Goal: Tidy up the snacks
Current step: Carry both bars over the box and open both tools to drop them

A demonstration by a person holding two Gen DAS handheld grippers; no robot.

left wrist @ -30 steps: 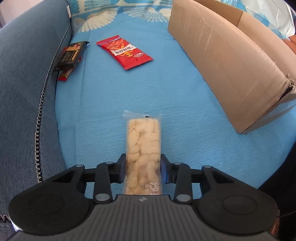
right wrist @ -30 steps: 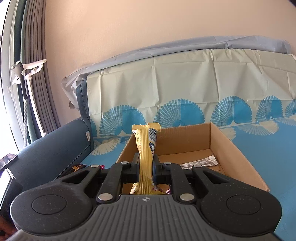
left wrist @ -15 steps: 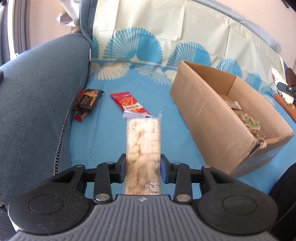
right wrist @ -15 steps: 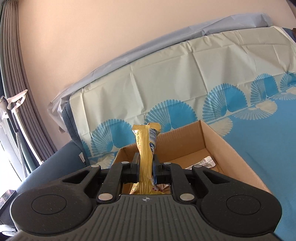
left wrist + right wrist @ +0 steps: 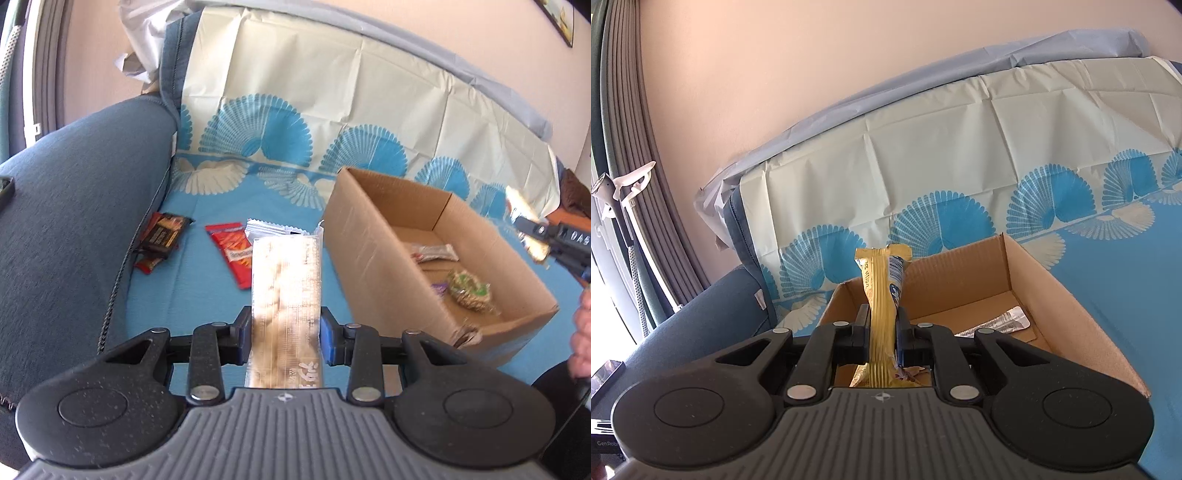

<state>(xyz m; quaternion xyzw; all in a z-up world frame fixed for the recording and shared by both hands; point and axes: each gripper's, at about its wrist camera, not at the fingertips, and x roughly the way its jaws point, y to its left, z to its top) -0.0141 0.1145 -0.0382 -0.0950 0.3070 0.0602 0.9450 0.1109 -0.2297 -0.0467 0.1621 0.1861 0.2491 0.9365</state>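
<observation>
Snacks lie scattered on a sofa seat covered by a blue cloth (image 5: 192, 288) printed with fan shapes, which runs up the backrest in cream; a dark blue armrest (image 5: 74, 206) rises to the left under a peach wall. On the cloth, a red packet (image 5: 231, 247) and a dark wrapped bar (image 5: 164, 234) sit near the armrest. Beside them stands an open cardboard box (image 5: 362, 251) holding a silver-wrapped bar (image 5: 434, 253) and a green-labelled snack (image 5: 469, 293). The left gripper (image 5: 284, 332) is clamped on a clear pack of pale biscuits (image 5: 284, 288), above the cloth. The right gripper (image 5: 882, 332) pinches a yellow wrapped bar (image 5: 881, 291) upright over the box.
</observation>
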